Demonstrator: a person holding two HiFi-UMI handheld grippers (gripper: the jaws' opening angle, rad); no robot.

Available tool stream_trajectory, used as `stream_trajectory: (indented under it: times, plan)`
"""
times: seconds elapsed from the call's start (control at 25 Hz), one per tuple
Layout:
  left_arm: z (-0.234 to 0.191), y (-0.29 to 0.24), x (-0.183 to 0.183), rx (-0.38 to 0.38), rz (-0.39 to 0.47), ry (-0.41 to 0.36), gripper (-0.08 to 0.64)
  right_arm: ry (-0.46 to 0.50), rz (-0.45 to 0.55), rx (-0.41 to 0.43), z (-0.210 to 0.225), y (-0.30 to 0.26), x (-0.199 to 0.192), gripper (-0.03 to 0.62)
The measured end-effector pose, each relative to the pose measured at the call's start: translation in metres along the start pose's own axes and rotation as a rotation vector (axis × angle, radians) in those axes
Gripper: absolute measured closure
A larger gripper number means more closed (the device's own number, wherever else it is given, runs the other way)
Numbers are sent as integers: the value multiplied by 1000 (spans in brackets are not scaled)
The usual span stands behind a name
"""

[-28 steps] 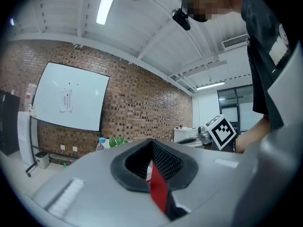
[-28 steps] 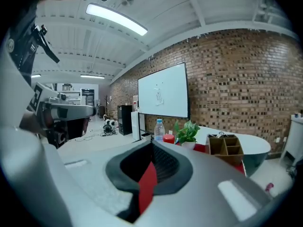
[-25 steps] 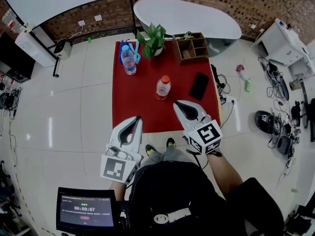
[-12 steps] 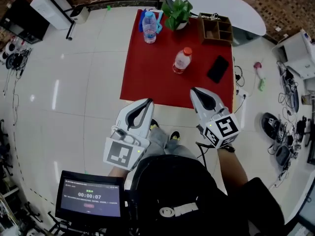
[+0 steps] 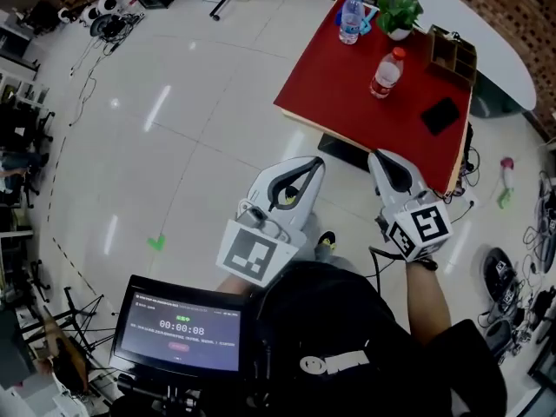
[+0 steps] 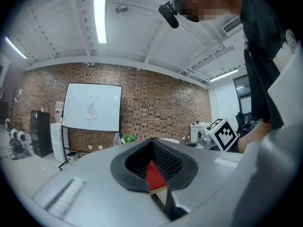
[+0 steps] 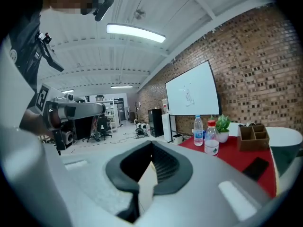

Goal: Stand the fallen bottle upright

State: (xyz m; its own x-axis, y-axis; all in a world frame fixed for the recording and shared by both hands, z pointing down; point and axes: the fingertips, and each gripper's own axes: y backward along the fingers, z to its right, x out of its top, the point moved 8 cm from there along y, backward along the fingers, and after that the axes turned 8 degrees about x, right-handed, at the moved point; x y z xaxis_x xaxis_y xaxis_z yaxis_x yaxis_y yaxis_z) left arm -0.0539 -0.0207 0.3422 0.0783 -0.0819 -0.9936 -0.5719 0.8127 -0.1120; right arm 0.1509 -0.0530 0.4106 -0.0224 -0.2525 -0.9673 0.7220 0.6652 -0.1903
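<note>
On red tabletop (image 5: 343, 102), ahead of both grippers: red-capped bottle (image 5: 387, 74), long axis vertical, apparently already standing. Left gripper (image 5: 306, 170) and right gripper (image 5: 387, 168): jaws pressed together, empty, held over floor, well apart from bottle; right gripper nearer.

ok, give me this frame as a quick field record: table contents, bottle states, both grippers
table: red table, at top right of the head view
red-capped bottle: upright, mid-table
blue-capped bottle: upright, far corner, beside potted plant
other items: wooden organizer; black flat device
fallen bottle: none visible
left gripper: shut, empty, short of the table
right gripper: shut, empty, short of the table
</note>
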Motion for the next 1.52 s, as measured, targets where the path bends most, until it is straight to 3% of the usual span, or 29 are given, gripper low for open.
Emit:
stream_trajectory:
  times: [0.12,0.32,0.68,0.88,1.08,1.32,1.52]
  plan:
    - [16,19,7,11,8,-36,560,-3,33,23,-23,19,3,588]
    - [36,30,19,-44,25,-61,560,10,73,41,-50,37,12,588]
    - [20,54,31,-135,70,-73,560,18,138,-55,-102,31,28,588]
    - [-5,79,27,-161,93,-40,560,51,102,-114,-145,21,28,588]
    - [-13,100,12,-189,85,37,560,5,89,-129,-178,15,21,588]
    - [-20,105,9,-191,73,63,560,52,29,-110,-200,-3,16,588]
    - [-3,98,10,-211,77,55,561,77,56,-119,-197,11,19,588]
